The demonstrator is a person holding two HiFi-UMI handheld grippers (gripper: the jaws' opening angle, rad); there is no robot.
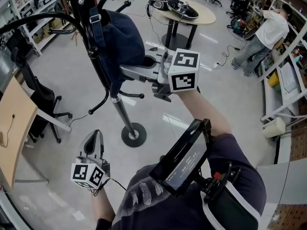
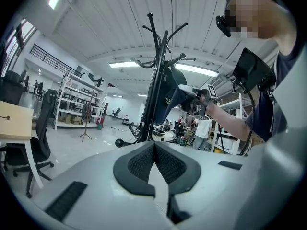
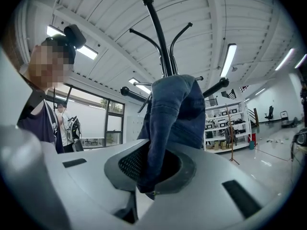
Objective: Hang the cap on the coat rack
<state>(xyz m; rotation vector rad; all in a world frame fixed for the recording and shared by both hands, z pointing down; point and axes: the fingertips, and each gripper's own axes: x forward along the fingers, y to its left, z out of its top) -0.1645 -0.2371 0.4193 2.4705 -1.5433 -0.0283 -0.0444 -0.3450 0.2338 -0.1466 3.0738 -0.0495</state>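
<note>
My right gripper [image 3: 152, 171] clamps the cap [image 3: 175, 109] at the coat rack [image 3: 160, 37]; left gripper [image 2: 154, 152] sits closed, empty. Next, probably: hook it, release.

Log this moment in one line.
right gripper: shut on cap | cap: against coat rack, not yet released | left gripper: shut, empty

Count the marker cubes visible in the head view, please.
2. One cube sits on the left gripper, bottom left; the other on the right gripper holding the cap. None seems hidden.
</note>
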